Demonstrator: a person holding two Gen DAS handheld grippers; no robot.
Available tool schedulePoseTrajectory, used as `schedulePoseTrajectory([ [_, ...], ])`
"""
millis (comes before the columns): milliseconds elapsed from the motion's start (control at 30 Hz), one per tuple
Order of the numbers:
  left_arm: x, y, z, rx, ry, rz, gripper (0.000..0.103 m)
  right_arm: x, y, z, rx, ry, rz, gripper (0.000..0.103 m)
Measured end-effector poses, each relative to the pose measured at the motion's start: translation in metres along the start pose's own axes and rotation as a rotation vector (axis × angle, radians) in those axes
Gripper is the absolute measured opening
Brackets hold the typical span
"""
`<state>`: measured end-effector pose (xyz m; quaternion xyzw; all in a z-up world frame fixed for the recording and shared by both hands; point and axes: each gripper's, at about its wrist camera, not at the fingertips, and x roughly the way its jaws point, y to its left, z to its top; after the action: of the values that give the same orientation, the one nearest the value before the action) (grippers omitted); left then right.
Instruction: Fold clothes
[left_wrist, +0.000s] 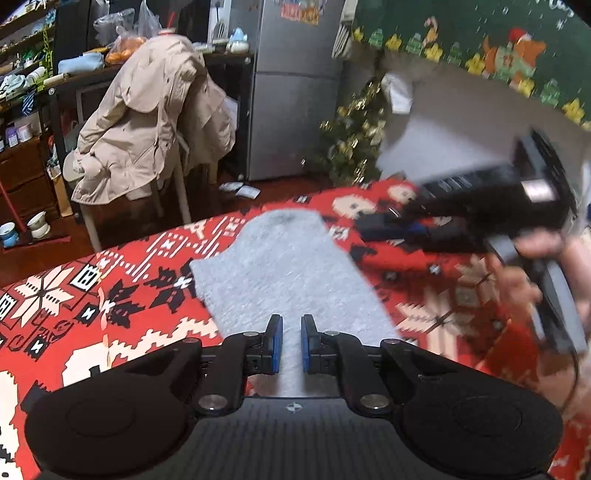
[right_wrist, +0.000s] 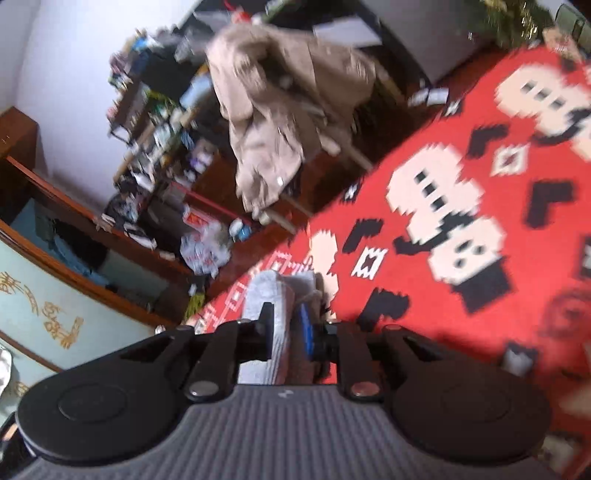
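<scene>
A grey sock (left_wrist: 280, 266) lies flat on the red patterned tablecloth (left_wrist: 110, 295), its toe pointing toward the far edge. My left gripper (left_wrist: 291, 332) sits over its near end with the jaws almost together and grey cloth filling the slit between the blue pads. My right gripper (left_wrist: 373, 225) is a blurred shape to the right of the toe, held by a hand (left_wrist: 524, 258). In the right wrist view, a grey ribbed piece of sock (right_wrist: 264, 295) stands between the right gripper's (right_wrist: 286, 321) fingers. It leans on the left finger, and a darker strip separates it from the blue pad.
The red cloth (right_wrist: 461, 295) covers the whole table. Beyond its far edge stands a chair draped with a beige coat (left_wrist: 147, 122). Cluttered shelves are behind the chair, with a grey fridge (left_wrist: 291, 85) and a small decorated tree (left_wrist: 354, 140) further right.
</scene>
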<state>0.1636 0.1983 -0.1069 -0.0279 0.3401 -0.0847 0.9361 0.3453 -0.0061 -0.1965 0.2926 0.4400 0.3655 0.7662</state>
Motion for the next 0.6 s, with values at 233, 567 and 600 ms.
schedulePoseTrajectory([
  [233, -0.015, -0.016, -0.012, 0.017, 0.012, -0.055, 0.009, -0.048, 0.010, -0.075, -0.023, 0.066, 0.017, 0.020],
  [567, -0.028, -0.030, -0.021, 0.056, 0.004, -0.097, 0.009, -0.067, 0.033, -0.133, -0.054, 0.054, -0.013, 0.006],
  [600, -0.026, -0.030, -0.022, 0.057, 0.008, -0.097, 0.009, -0.068, 0.034, -0.134, -0.061, 0.053, -0.024, 0.006],
])
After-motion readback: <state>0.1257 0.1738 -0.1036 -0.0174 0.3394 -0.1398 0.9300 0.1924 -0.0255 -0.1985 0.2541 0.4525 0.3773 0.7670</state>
